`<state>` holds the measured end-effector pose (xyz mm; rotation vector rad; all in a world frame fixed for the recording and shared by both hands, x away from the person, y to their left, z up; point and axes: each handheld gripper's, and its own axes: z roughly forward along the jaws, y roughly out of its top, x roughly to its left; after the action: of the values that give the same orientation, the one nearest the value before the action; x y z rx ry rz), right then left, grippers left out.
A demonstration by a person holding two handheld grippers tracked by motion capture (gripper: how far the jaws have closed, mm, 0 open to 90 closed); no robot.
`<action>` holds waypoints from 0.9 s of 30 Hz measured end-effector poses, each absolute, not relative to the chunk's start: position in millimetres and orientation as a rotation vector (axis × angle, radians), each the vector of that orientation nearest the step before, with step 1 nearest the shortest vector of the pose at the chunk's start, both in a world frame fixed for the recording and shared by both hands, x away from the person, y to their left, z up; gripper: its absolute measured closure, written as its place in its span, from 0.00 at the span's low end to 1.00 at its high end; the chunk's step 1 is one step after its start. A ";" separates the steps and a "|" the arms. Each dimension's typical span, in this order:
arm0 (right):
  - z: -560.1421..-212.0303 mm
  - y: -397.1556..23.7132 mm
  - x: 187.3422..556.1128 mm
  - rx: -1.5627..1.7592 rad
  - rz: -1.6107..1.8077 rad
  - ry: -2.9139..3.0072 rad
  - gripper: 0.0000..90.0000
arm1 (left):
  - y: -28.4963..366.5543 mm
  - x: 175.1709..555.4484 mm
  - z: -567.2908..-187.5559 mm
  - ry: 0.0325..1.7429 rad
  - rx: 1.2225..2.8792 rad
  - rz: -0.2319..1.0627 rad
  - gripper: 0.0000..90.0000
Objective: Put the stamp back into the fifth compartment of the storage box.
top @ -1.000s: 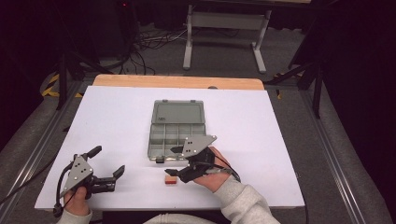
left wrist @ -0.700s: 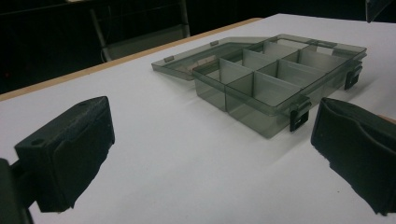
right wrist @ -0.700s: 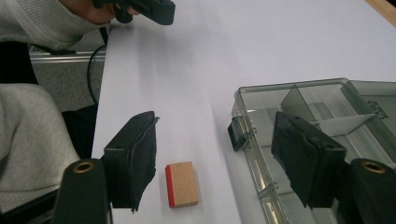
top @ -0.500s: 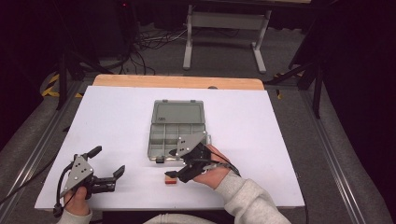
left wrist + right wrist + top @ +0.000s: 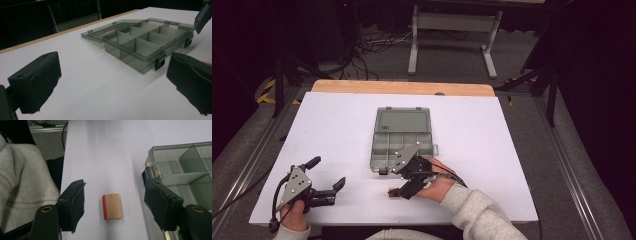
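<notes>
Cork-faced block lined up for a pick

Cork with one red edge, the small block (image 5: 112, 206) lies on the white table (image 5: 492, 145) between the right gripper (image 5: 115, 207)'s parted, untouching jaws. At nine o'clock the left gripper (image 5: 328, 175) idles, spread wide. At twelve o'clock the open compartment box (image 5: 402, 142) waits, presumably the block's destination.

The compartment box (image 5: 147, 42) is smoky, translucent plastic, smooth and glossy, with dark clasps. The small block (image 5: 112, 206) looks like raw wood or cork, grainy and matt, with one red-painted edge. The table (image 5: 492, 135) has a smooth, matt white top and a wooden far edge.
</notes>
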<state>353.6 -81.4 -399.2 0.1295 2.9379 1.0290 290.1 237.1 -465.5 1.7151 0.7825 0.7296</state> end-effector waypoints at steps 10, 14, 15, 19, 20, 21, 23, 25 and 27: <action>-401.8 -75.4 357.2 0.130 0.923 2.971 0.39 | 237.0 289.9 -465.6 0.781 1.716 0.728 0.01; -404.2 -72.9 358.4 0.121 0.886 2.992 0.40 | 237.0 290.2 -465.5 0.775 1.720 0.725 0.01; -404.9 -72.4 358.9 0.116 0.877 2.997 0.40 | 237.0 290.2 -465.6 0.775 1.720 0.725 0.01; -408.1 -69.9 360.3 0.117 0.840 3.026 0.41 | 236.8 290.4 -465.8 0.775 1.722 0.723 0.01; -408.1 -69.9 360.3 0.117 0.840 3.026 0.41 | 236.8 290.4 -465.8 0.775 1.722 0.723 0.01; -408.4 -69.5 360.7 0.108 0.837 3.032 0.41 | 236.7 290.2 -465.8 0.779 1.719 0.724 0.01; -409.2 -68.8 360.8 0.108 0.831 3.042 0.41 | 236.7 290.1 -465.9 0.782 1.718 0.725 0.01; -409.9 -67.8 360.7 0.104 0.817 3.047 0.41 | 236.6 290.1 -465.9 0.781 1.719 0.724 0.01; -410.6 -67.0 360.8 0.104 0.804 3.050 0.41 | 236.7 290.2 -466.0 0.782 1.718 0.723 0.01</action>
<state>360.8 -67.0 -410.6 0.1039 3.0498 0.8036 290.2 236.7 -466.0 1.7182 0.7818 0.7232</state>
